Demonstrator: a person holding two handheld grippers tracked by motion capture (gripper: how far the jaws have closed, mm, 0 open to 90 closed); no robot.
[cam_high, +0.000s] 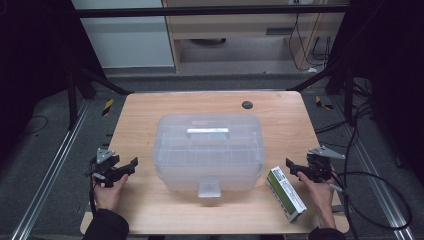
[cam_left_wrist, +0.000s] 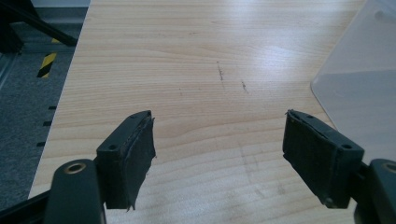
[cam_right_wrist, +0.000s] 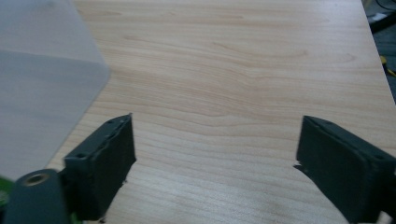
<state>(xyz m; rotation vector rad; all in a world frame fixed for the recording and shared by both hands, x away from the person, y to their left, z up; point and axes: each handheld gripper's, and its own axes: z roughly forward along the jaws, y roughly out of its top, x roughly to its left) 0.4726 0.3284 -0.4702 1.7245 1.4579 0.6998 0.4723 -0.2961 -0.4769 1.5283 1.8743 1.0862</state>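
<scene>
Wooden bench (cam_high: 150, 107) under my camera carries a clear plastic box (cam_high: 208, 150) with its lid on at the middle. I see a green and white carton (cam_high: 285, 193) just right of it, near my right gripper (cam_high: 300, 169). My left gripper (cam_high: 125, 167) sits left of the box. Both sets of fingers (cam_left_wrist: 128, 154) stand wide apart, holding nothing.

Wooden table (cam_high: 150, 107): clear box (cam_high: 208, 150), green-white carton (cam_high: 285, 193).
</scene>
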